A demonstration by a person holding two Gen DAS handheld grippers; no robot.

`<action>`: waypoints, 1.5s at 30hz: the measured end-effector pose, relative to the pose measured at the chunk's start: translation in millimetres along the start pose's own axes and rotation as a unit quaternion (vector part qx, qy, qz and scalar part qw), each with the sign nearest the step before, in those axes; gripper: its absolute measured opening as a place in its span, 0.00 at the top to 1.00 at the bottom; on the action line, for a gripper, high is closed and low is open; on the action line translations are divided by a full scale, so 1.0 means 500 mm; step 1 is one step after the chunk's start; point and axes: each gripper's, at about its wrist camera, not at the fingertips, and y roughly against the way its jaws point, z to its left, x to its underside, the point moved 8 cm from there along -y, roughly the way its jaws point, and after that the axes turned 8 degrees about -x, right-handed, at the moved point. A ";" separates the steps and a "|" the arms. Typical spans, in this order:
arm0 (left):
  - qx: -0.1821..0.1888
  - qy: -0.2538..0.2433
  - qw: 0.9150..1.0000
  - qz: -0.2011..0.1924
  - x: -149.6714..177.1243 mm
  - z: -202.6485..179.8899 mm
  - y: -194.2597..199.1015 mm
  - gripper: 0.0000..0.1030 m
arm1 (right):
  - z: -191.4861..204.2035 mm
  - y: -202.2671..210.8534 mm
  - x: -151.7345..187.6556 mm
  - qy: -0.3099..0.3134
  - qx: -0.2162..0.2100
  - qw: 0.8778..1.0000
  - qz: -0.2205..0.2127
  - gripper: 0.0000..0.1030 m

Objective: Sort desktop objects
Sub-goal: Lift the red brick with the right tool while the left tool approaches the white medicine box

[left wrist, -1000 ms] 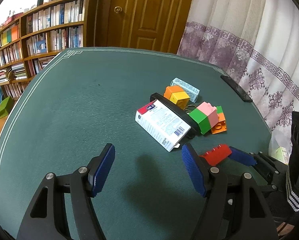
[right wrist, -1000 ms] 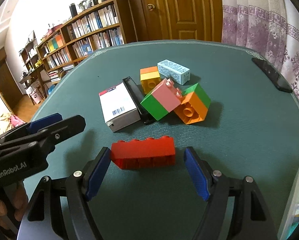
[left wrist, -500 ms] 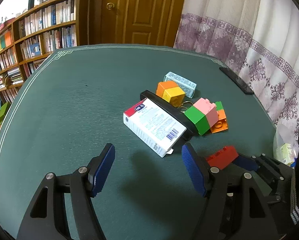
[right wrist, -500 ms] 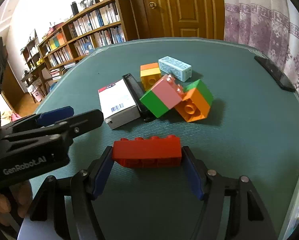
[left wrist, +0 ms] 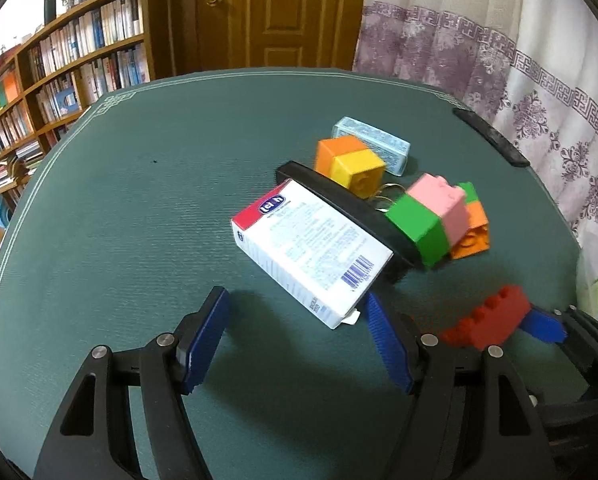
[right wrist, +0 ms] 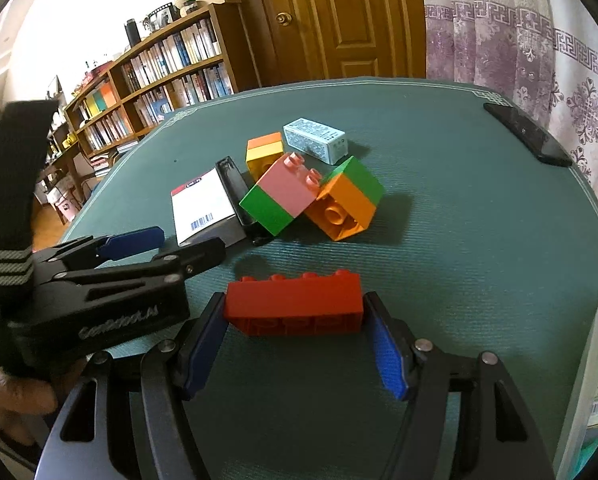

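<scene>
The right gripper (right wrist: pixel 295 340) is clamping its fingers on the red brick (right wrist: pixel 293 306), near the white box (left wrist: pixel 311 248); the left gripper (left wrist: pixel 299 340), fingers apart, is approaching that box. Next: lifting and sorting.

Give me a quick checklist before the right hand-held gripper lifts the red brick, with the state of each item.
1. Red brick sits between the pads of the right hand-held gripper, both ends touching the blue pads: ok.
2. Brick is level across the pads, studs up: ok.
3. Grip is firm enough to lift: cannot tell.
4. Left hand-held gripper is open and holds nothing; the white box lies just ahead of it: ok.
5. Left hand-held gripper is close beside the red brick and could crowd the lift: not ok.
6. Pink and green block and orange and green block lie clear beyond the brick: ok.
</scene>
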 end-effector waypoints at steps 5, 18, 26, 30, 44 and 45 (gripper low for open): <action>-0.008 0.002 1.000 0.000 -0.007 0.019 -0.008 0.29 | -0.006 0.003 0.001 -0.007 -0.008 1.000 -0.003 0.31; -0.046 0.044 0.998 0.006 0.008 0.096 0.008 0.29 | -0.005 0.007 0.004 -0.013 -0.015 1.000 -0.005 0.31; -0.027 0.006 1.000 -0.001 -0.008 0.025 0.009 0.29 | -0.005 0.009 0.004 -0.017 -0.020 1.000 -0.006 0.31; -0.032 0.000 1.000 -0.001 -0.025 0.010 -0.006 0.29 | -0.010 0.010 0.003 -0.021 -0.021 1.000 -0.008 0.31; -0.057 0.016 0.998 -0.001 -0.075 0.032 -0.054 0.29 | -0.016 0.009 0.002 -0.025 -0.025 0.999 -0.009 0.31; -0.059 0.016 0.998 -0.002 -0.075 0.033 -0.057 0.29 | -0.016 0.009 0.002 -0.024 -0.025 0.999 -0.009 0.31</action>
